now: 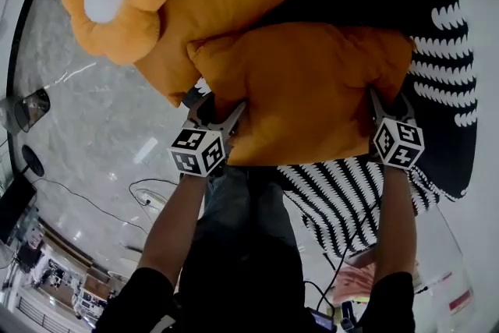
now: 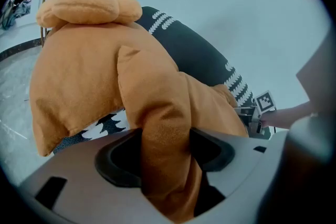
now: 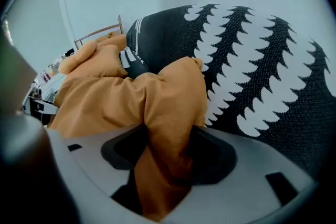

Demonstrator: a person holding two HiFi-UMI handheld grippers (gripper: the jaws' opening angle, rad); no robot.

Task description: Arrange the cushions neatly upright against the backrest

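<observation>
A plain orange cushion [image 1: 308,90] lies across the black seat with white scallop marks [image 1: 444,51]. My left gripper [image 1: 222,121] is shut on the near left corner of this orange cushion [image 2: 163,128], whose fabric bunches between the jaws. My right gripper [image 1: 382,117] is shut on the near right corner of the same cushion [image 3: 168,113]. A second orange cushion [image 1: 210,4] stands behind at the left, with a flower-shaped orange cushion [image 1: 117,0] with a white centre in front of it. In the left gripper view the flower cushion [image 2: 86,5] sits on top of the pile.
The patterned seat [image 3: 262,65] rises behind the cushion. Grey marble floor [image 1: 86,129] lies at the left, with cables and a dark round object [image 1: 30,109] on it. The person's legs [image 1: 242,246] stand close to the seat's front edge.
</observation>
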